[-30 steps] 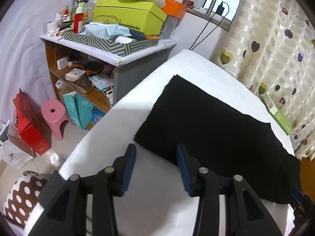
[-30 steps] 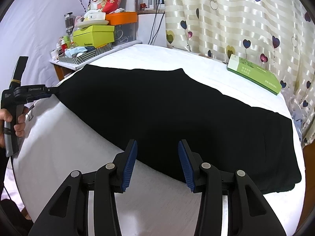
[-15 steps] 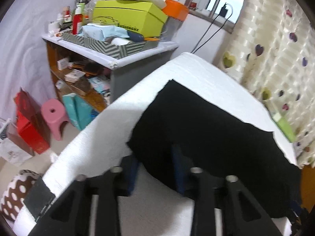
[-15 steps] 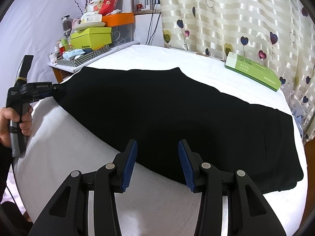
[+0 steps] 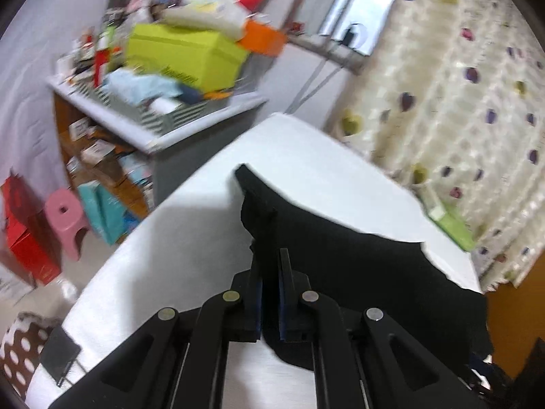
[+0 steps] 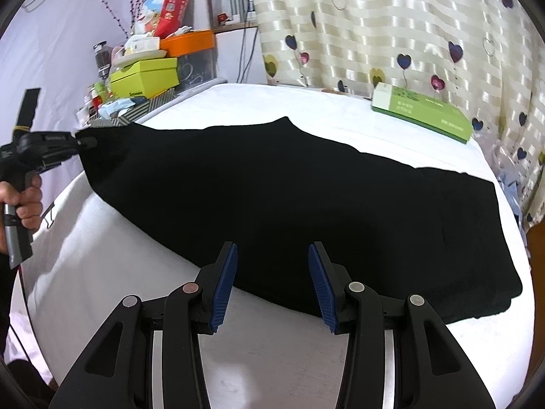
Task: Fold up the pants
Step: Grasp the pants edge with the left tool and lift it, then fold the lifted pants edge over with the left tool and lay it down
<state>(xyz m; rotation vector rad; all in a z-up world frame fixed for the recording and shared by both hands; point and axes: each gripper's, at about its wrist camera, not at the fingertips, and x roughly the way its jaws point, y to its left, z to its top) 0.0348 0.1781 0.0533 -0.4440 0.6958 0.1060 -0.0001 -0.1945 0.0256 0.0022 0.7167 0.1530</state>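
No lettering can be read; print on the green box and red carton is too small.

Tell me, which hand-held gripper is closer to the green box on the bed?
The right hand-held gripper. It hovers open over the near edge of the black pants, across from the green box. The left hand-held gripper pinches the pants' far-left corner.
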